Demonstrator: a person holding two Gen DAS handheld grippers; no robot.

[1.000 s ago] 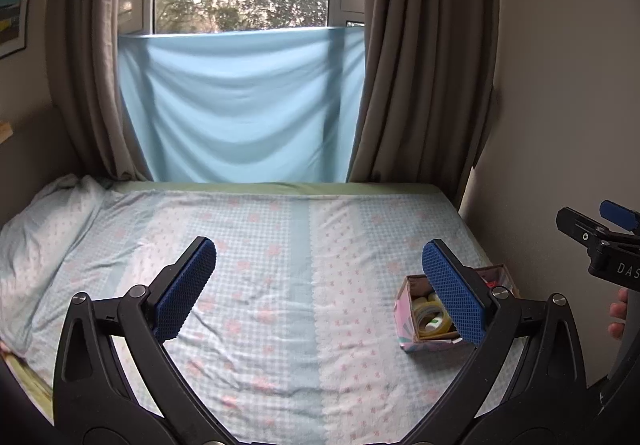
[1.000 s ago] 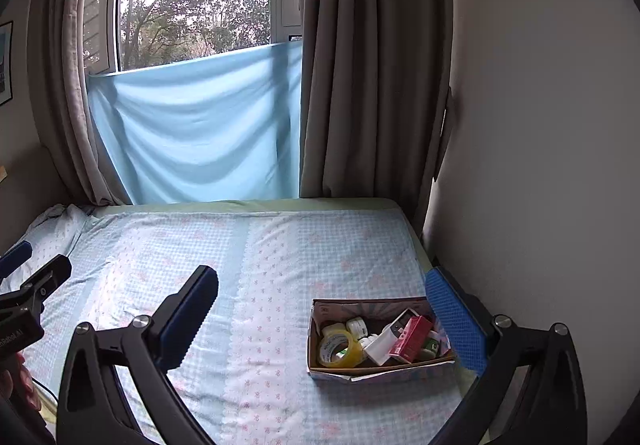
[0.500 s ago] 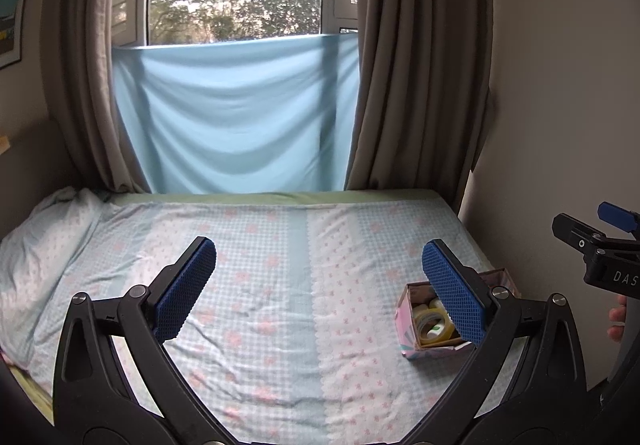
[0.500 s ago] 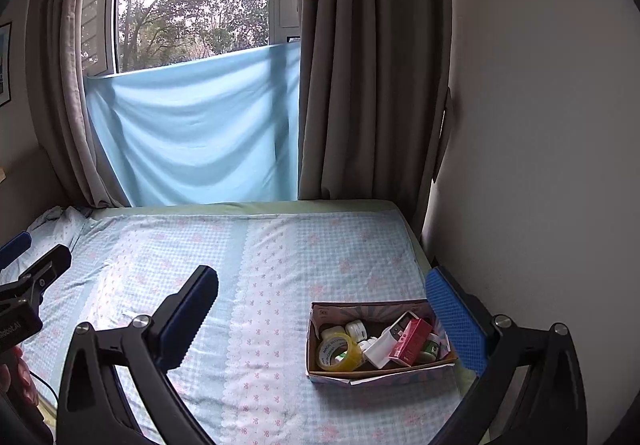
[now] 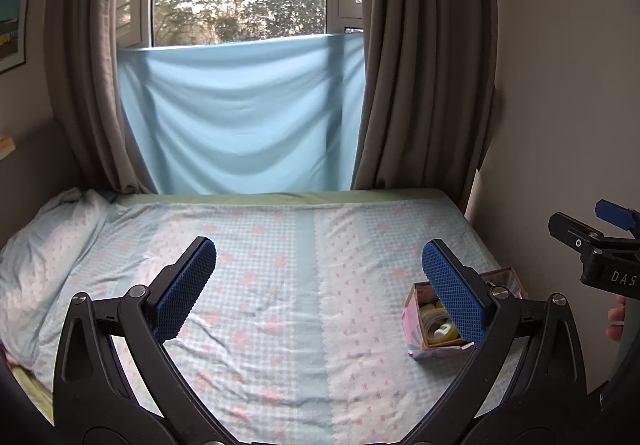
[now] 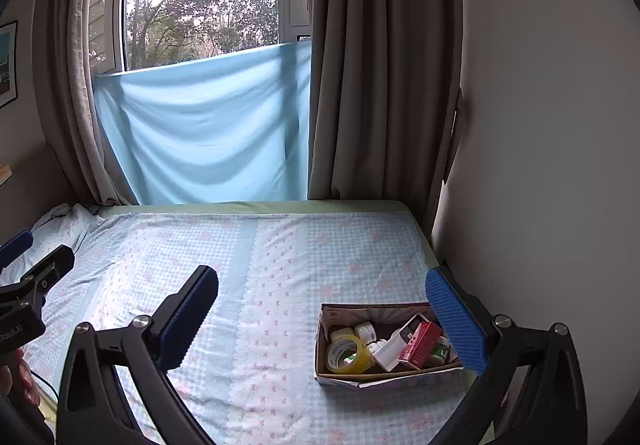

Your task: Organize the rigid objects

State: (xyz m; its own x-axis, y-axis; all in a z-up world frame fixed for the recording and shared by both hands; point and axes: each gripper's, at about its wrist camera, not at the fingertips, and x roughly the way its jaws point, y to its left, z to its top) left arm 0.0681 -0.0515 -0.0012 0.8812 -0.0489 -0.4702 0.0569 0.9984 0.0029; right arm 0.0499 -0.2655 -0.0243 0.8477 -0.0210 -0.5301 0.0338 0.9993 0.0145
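Where legible: "DAS" on right gripper [image 5: 600,245].

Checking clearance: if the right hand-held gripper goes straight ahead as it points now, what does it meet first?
Probably the blue-and-pink checked bedsheet; the patterned cardboard box sits right of centre, though depth is unclear.

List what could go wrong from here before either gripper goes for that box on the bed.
1. The box is crowded: tape roll, red carton and white bottle overlap, so a pinch may catch two items or miss.
2. It rests on soft bedding close to the wall-side edge; a push could tip or slide it.
3. The right gripper and left gripper, both open, might collide if both reach for it.
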